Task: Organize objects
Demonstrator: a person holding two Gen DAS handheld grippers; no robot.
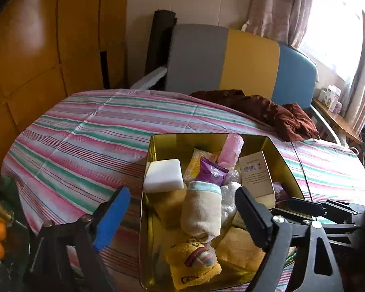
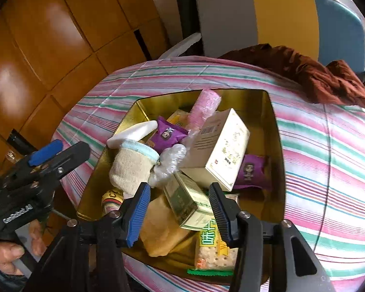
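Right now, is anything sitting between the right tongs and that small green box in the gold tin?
Nothing visible. The green box lies on top of the pile, in the gap between the open right tongs, which press on nothing. The white carton only overlaps its far end.

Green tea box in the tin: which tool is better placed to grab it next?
Right, probably. The right tool is open with the green tea box directly between its fingers. The left tool, also open, brackets the rolled cream sock at the tin edge instead.
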